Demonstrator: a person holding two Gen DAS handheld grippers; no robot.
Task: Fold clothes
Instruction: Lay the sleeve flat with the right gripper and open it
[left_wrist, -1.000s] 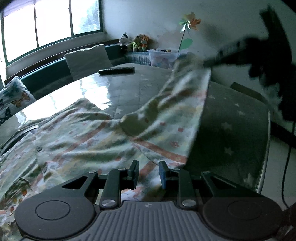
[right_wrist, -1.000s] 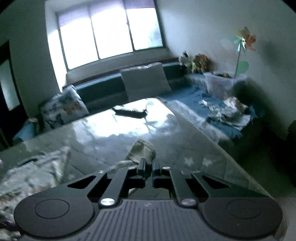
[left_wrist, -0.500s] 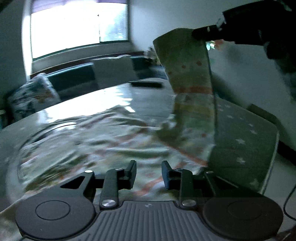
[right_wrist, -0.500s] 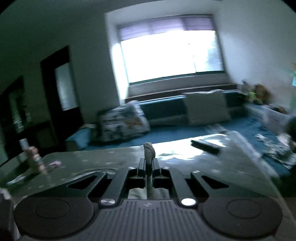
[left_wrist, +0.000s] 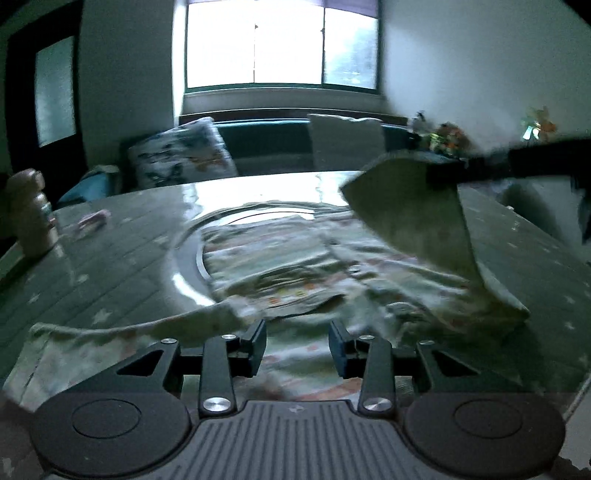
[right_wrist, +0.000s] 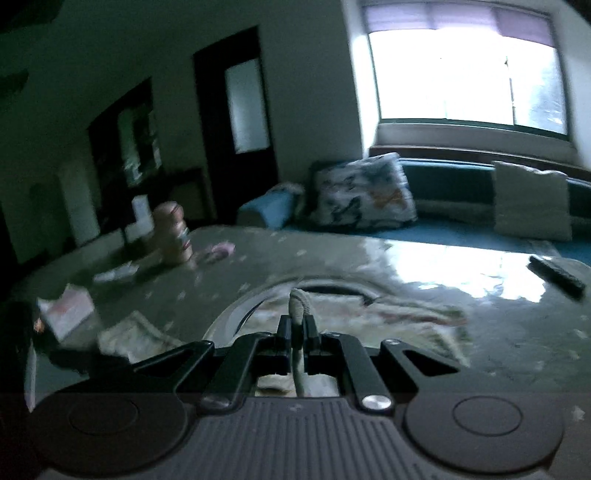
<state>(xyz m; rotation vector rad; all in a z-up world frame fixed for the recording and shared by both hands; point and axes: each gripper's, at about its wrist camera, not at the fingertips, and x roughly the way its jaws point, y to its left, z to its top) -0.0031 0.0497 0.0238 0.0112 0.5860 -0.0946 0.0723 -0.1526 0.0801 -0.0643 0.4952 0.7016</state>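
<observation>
Left wrist view: the left gripper (left_wrist: 297, 341) hangs spread over the patterned garment (left_wrist: 295, 266) lying on the table (left_wrist: 110, 251); a bottle (left_wrist: 31, 212) stands far left.

Right wrist view: the right gripper (right_wrist: 297, 328) pinches a garment edge; only here a remote (right_wrist: 557, 276) shows.

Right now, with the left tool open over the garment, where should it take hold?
Probably the loose sleeve edge lying flat on the table, just left of the open left tool. Come in low from the near side so one finger can slide under the thin hem. The right tool already pinches the opposite part of the garment, lifted.
</observation>
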